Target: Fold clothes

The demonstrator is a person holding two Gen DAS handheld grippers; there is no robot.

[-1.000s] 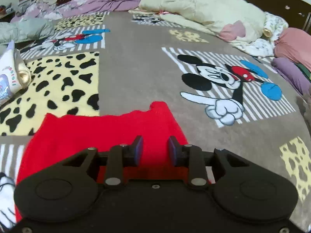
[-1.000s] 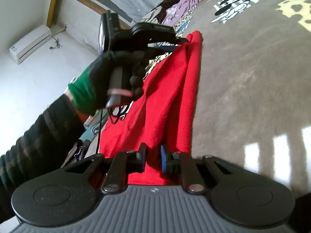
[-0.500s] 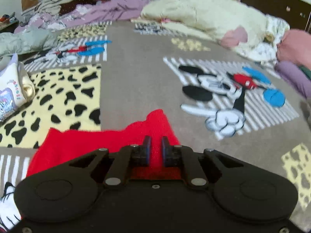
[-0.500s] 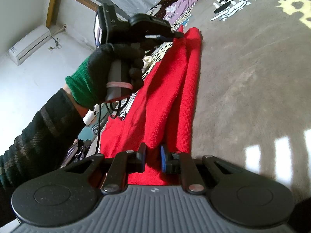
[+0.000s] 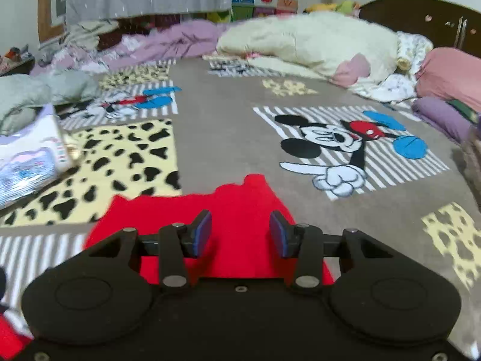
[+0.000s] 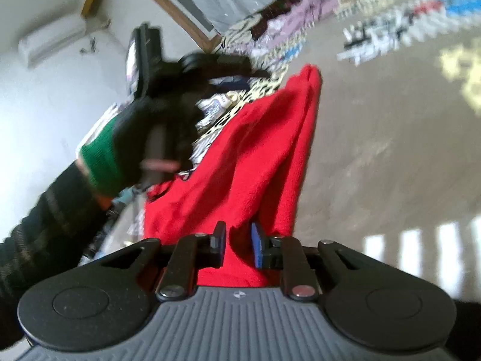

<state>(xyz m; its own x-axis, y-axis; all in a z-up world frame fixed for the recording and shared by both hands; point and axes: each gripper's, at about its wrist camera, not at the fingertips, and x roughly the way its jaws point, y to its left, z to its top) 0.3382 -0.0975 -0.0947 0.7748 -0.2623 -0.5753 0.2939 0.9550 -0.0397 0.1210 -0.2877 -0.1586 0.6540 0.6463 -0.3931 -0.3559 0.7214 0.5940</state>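
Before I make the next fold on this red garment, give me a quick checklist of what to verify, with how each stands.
1. Left gripper released: ok, jaws stand wide apart above the red garment.
2. Right gripper grip: cannot tell, jaws slightly parted with red cloth between them; contact unclear.
3. Garment already doubled: ok, the right wrist view shows layers stacked along a long fold.
4. Garment flat: not ok, a raised ridge runs along it in the right wrist view.
5. Room on the blanket ahead: ok, bare beyond the garment's far edge.
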